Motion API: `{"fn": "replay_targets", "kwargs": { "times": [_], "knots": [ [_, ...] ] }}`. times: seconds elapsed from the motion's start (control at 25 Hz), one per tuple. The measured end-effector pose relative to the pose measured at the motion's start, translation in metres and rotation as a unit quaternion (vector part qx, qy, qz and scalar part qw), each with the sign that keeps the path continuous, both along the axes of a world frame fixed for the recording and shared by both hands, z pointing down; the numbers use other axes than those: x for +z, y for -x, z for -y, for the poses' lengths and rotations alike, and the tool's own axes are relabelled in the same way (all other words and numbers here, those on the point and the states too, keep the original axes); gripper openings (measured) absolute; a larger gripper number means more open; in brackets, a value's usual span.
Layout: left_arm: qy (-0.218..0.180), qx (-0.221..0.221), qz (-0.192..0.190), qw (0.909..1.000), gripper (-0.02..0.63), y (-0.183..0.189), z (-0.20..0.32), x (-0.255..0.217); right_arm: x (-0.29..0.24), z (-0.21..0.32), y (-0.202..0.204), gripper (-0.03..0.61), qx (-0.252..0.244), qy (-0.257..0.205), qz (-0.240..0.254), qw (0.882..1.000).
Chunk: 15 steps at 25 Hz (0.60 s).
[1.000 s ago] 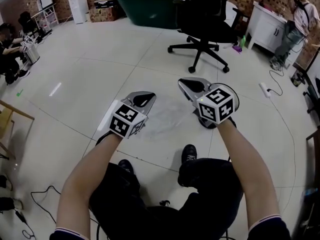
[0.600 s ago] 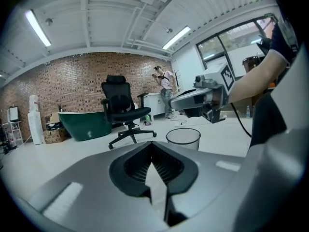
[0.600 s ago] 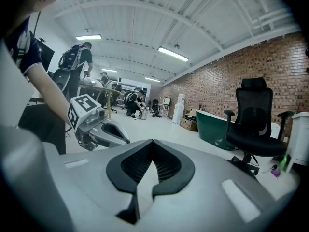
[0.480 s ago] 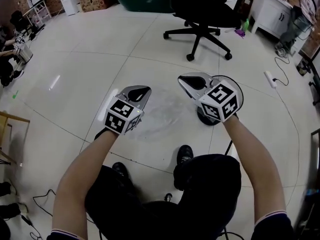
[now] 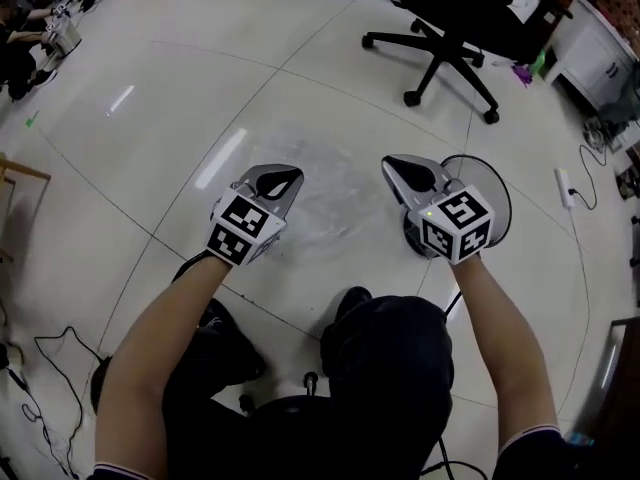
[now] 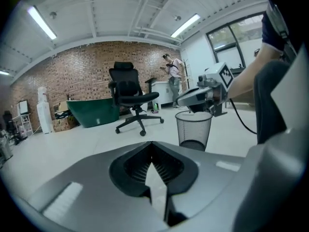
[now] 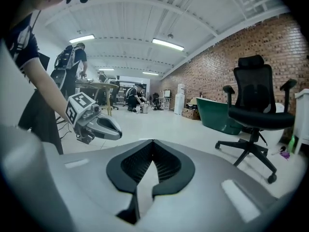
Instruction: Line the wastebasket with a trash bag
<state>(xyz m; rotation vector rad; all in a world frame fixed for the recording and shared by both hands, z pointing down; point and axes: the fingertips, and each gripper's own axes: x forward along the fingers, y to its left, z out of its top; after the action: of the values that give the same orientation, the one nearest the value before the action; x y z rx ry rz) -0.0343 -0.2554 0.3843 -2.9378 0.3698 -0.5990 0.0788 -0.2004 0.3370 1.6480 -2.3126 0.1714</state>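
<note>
A pale tiled floor (image 5: pixel 140 88) fills the head view. On it lies a clear trash bag (image 5: pixel 325 193), a thin crumpled film spread flat between the two grippers. A black wire-mesh wastebasket (image 6: pixel 193 129) stands upright just beside it, under the right gripper (image 5: pixel 408 173). The left gripper (image 5: pixel 283 180) hovers at the bag's other side. Both have their jaws pressed together with nothing between them. The bag looks feather-light, limp and slippery, so it is probably best pinched at a raised wrinkle or its open edge.
</note>
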Motion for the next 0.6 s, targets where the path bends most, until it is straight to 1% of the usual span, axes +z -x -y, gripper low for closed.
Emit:
{"fn": "replay_targets", "kwargs": {
  "times": [0.16, 0.32, 0.48, 0.6],
  "knots": [
    [0.006, -0.030, 0.022, 0.9993, 0.011, 0.027, 0.001, 0.036, 0.018, 0.011, 0.003, 0.002, -0.006, -0.004, -0.001, 1.000],
    [0.022, -0.062, 0.024, 0.9975, 0.011, 0.050, 0.006, 0.065, 0.033, 0.022, 0.014, 0.002, -0.022, -0.006, -0.004, 1.000],
    [0.035, -0.092, 0.027, 0.9948, 0.011, 0.057, 0.010, 0.093, 0.059, 0.030, 0.022, 0.002, -0.048, 0.017, -0.021, 0.998],
    [0.044, -0.103, 0.042, 0.9928, 0.011, 0.060, 0.010, 0.118, 0.082, 0.033, 0.030, 0.002, -0.065, 0.038, -0.029, 0.997]
  ]
}}
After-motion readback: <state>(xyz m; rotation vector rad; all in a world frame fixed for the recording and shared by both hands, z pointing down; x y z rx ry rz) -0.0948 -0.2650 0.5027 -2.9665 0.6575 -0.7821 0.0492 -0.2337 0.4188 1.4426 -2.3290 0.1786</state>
